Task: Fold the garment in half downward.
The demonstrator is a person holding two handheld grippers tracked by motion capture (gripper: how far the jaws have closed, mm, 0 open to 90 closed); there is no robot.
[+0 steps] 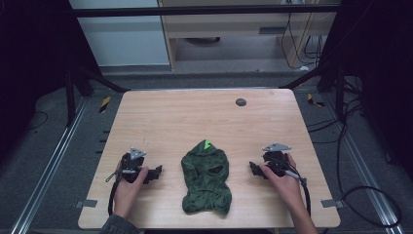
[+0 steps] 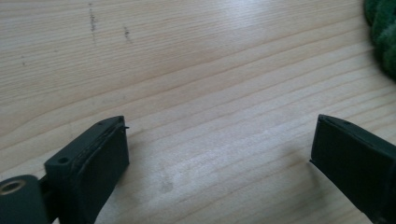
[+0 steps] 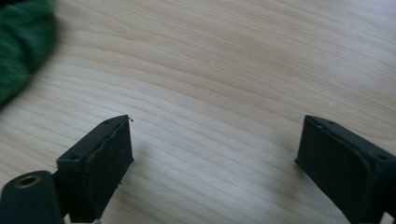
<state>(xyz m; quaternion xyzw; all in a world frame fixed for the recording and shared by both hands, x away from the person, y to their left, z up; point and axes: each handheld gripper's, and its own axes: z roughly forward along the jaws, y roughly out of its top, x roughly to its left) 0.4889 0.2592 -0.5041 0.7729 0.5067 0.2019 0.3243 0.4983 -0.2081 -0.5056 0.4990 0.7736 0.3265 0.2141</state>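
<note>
A crumpled dark green fleece garment [image 1: 206, 176] with a small bright green tab at its top lies on the wooden table [image 1: 195, 117], near the front edge and midway between my hands. My left gripper [image 1: 157, 173] rests on the table to the garment's left, jaws wide open over bare wood [image 2: 219, 140]; an edge of the garment [image 2: 384, 32] shows at the upper right of the left gripper view. My right gripper [image 1: 253, 168] rests to the garment's right, open as well [image 3: 212, 140], with the garment [image 3: 21, 42] at the upper left of its view.
A small dark round disc [image 1: 240, 102] sits near the table's far edge. Black frame posts and cables stand around the table on the grey floor. Bare wood stretches across the far half of the tabletop.
</note>
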